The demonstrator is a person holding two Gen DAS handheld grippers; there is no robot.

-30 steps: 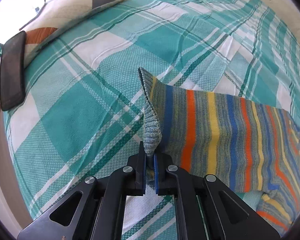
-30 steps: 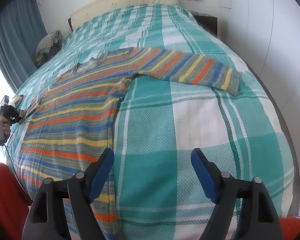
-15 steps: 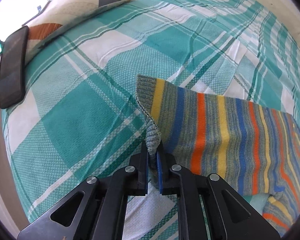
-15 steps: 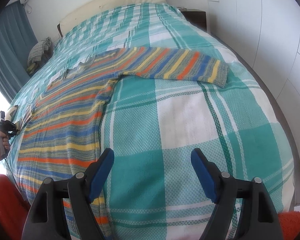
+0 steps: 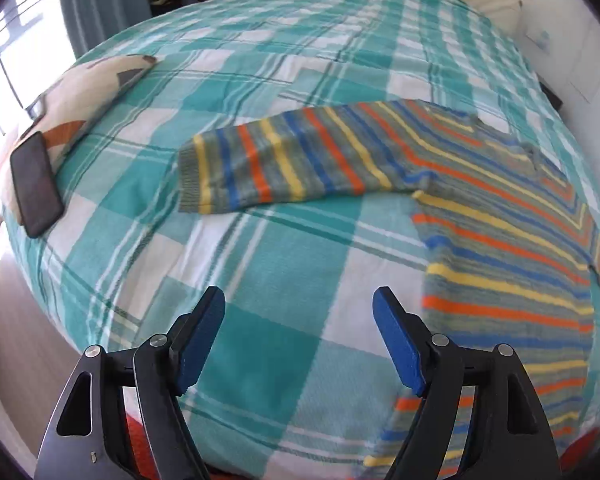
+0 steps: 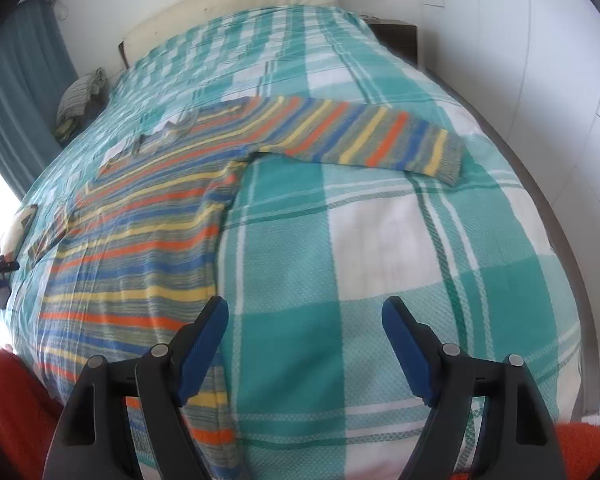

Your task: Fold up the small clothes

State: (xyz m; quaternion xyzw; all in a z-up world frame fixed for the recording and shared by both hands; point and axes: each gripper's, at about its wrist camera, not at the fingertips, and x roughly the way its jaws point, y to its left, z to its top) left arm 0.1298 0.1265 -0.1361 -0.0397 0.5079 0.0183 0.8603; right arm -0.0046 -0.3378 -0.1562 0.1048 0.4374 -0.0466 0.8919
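A striped sweater (image 5: 500, 216) in grey, orange, yellow and blue lies flat on the teal plaid bedspread (image 5: 268, 264). Its left sleeve (image 5: 284, 168) stretches out sideways, cuff free on the bed. My left gripper (image 5: 299, 332) hovers well back from that cuff, its jaws opening wide with nothing between them. In the right wrist view the sweater (image 6: 140, 232) fills the left half and its right sleeve (image 6: 376, 140) lies straight out. My right gripper (image 6: 305, 340) is open above bare bedspread (image 6: 380, 248), beside the sweater's right edge, holding nothing.
A patterned cushion (image 5: 84, 96) with a black phone (image 5: 36, 184) on it lies at the bed's left edge. Folded clothes (image 6: 80, 100) sit near the teal curtain (image 6: 16, 88). A cream headboard (image 6: 236, 4), white wall and dark nightstand (image 6: 396, 38) bound the far side.
My left gripper let go of the left sleeve's cuff, opened wide and pulled back and up; the sleeve now lies flat. The right gripper stayed open and almost still.
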